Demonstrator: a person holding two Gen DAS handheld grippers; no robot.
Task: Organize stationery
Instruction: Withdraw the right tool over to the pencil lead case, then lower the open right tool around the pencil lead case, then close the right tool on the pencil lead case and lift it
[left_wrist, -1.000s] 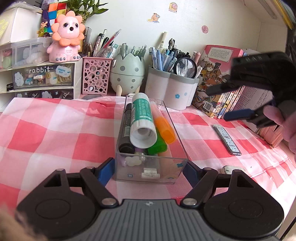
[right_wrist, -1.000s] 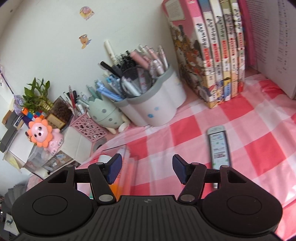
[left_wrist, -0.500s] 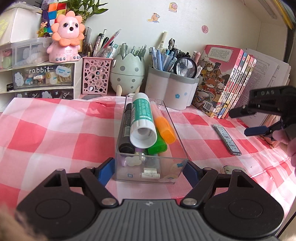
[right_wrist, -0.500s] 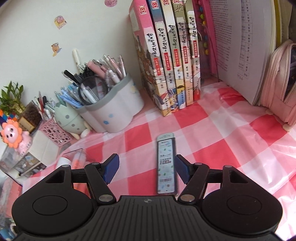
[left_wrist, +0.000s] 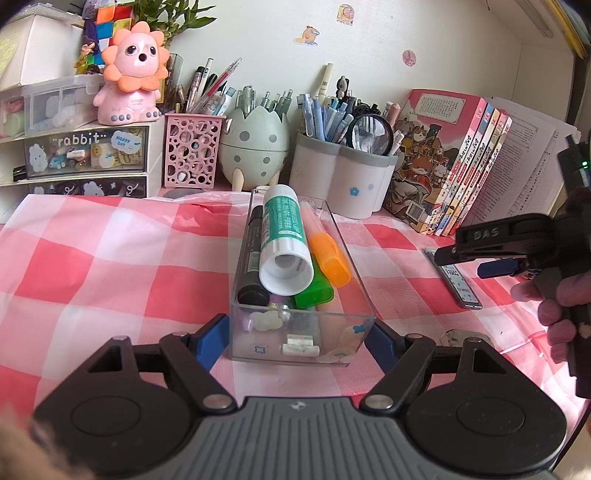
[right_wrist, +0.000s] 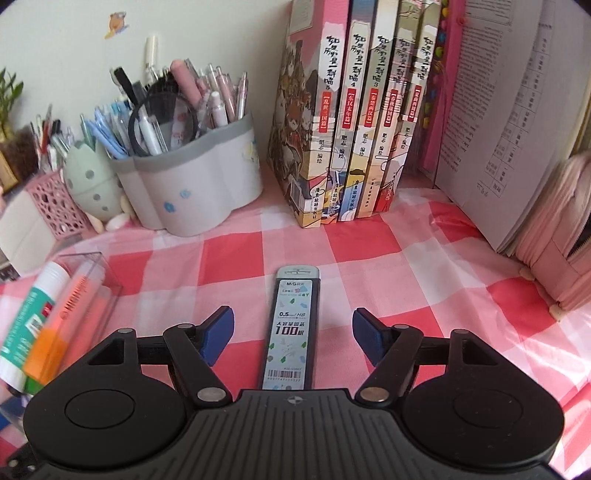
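A clear plastic organizer box (left_wrist: 295, 347) sits on the red-checked cloth, holding a green-and-white glue stick (left_wrist: 282, 240), an orange highlighter (left_wrist: 327, 254), a green highlighter and a black marker (left_wrist: 251, 266). My left gripper (left_wrist: 297, 339) is open, its blue pads at the box's near corners. A flat pencil-lead case (right_wrist: 291, 328) lies on the cloth to the right; it also shows in the left wrist view (left_wrist: 458, 284). My right gripper (right_wrist: 293, 334) is open and empty, hovering over the case with a pad on each side.
A white pen cup (right_wrist: 195, 192), an egg-shaped holder (left_wrist: 255, 147), a pink mesh holder (left_wrist: 188, 151) and small drawers (left_wrist: 81, 155) line the back wall. Upright books (right_wrist: 354, 122) and a pink pencil pouch (right_wrist: 557, 240) stand at the right. A small round object (left_wrist: 461, 338) lies by the left gripper.
My right gripper has swung right and come down over the pencil-lead case, now centred between its open pads. The left gripper and the box have not moved.
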